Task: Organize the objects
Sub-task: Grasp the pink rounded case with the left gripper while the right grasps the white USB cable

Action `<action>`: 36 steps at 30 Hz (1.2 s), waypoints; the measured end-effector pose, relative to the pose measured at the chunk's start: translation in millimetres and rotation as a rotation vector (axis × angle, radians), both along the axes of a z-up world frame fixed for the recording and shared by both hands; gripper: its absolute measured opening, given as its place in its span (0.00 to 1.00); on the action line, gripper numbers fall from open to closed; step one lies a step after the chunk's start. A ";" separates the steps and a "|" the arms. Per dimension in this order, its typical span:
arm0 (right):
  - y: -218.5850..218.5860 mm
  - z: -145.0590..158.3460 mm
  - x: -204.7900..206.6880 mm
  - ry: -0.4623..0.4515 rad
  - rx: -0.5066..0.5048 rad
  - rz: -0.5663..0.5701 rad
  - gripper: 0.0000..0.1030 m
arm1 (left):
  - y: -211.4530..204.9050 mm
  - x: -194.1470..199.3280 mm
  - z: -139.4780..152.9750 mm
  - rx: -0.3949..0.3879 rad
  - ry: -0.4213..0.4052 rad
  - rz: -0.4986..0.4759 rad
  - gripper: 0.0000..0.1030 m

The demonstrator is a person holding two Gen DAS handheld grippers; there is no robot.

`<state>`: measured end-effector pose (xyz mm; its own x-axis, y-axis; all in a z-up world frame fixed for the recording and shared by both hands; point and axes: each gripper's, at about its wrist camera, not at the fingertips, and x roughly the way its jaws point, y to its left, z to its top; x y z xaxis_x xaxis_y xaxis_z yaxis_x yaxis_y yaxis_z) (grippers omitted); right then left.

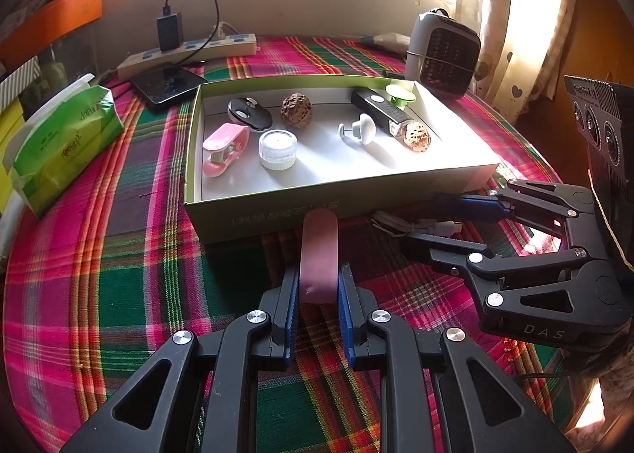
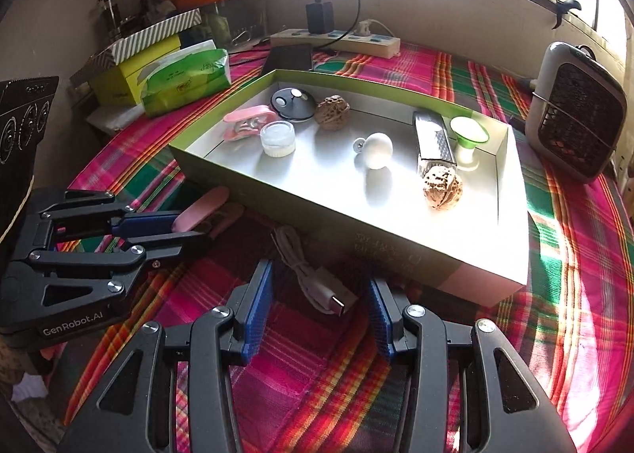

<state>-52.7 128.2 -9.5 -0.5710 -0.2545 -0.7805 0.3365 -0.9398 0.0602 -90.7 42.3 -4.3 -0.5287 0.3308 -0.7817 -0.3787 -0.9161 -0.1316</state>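
The left gripper (image 1: 317,286) is clamped on a pink bar (image 1: 318,255), which stands tilted just in front of the box (image 1: 253,215), its tip near the box's front wall. The right gripper (image 2: 321,306) is about half open over a white cable (image 2: 313,274) that lies on the plaid cloth (image 2: 301,381) in front of the box; the pads do not touch it. Inside the box lie a pink clip (image 1: 224,148), a small jar (image 1: 277,148), a black remote (image 1: 249,114), two walnuts (image 1: 296,109), a white knob (image 1: 358,128) and a green cup (image 1: 400,95).
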 end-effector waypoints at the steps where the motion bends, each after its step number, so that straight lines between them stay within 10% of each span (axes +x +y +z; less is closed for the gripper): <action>1: -0.9 -0.1 -0.4 -0.002 -0.002 0.006 0.45 | 0.1 0.2 0.1 0.000 0.000 0.000 0.16; 36: -11.7 -2.0 16.4 0.016 0.025 -0.117 0.21 | -4.8 1.4 1.3 -0.032 0.004 0.038 0.15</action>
